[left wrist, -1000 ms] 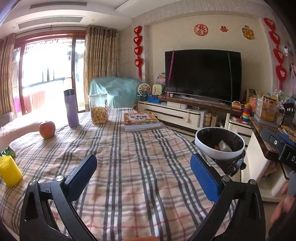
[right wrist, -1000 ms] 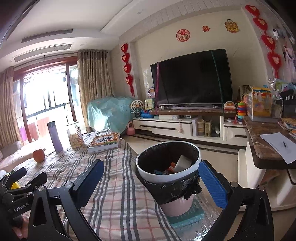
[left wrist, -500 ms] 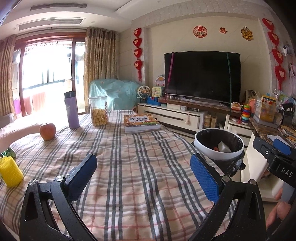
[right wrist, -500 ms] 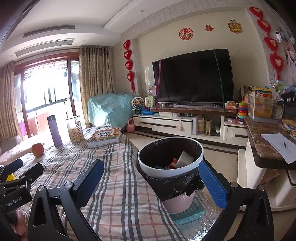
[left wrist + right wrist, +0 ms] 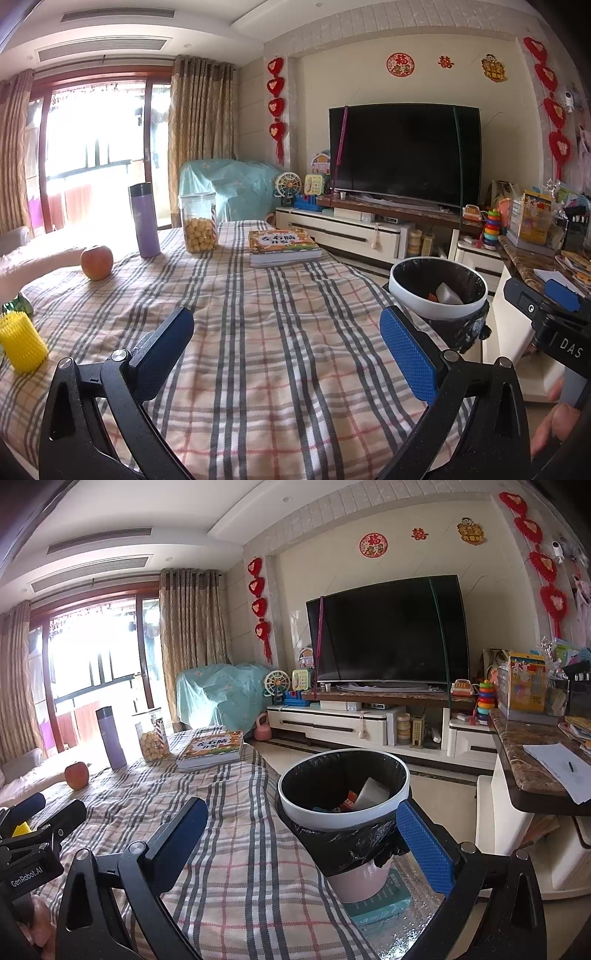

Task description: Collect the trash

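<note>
Since a second ago, we see our left gripper has barely shifted over the plaid-covered table, while our right gripper has drawn back slightly from the trash bin. Both claws are released, holding nothing. The bin stands just off the table's right edge, with scraps inside. The middle of the table lies bare; an apple, bottle, jar and book line its far edge, a yellow roll its left edge.
</note>
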Available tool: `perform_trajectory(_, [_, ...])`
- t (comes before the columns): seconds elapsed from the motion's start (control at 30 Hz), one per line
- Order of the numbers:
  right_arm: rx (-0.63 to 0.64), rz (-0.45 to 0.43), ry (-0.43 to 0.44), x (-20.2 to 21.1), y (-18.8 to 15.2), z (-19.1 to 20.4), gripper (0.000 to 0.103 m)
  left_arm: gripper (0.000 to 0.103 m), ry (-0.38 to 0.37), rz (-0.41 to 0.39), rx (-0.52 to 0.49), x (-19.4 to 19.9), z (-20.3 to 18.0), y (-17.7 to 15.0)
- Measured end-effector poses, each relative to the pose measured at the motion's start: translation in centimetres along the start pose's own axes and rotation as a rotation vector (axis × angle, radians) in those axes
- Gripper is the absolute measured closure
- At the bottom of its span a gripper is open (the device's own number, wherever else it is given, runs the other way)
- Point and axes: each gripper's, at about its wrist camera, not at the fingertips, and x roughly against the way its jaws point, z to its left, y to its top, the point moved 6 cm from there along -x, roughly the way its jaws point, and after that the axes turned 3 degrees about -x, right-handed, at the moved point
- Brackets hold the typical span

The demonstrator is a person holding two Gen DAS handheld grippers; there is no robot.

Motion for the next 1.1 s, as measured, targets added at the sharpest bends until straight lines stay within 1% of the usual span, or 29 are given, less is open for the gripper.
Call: perform_trajectory(1.1, [-0.001, 0.001, 0.006, 0.2, -0.02, 0.2, 0.0, 0.0, -0.008, 0.007, -0.001, 0.0, 0.06, -0.28])
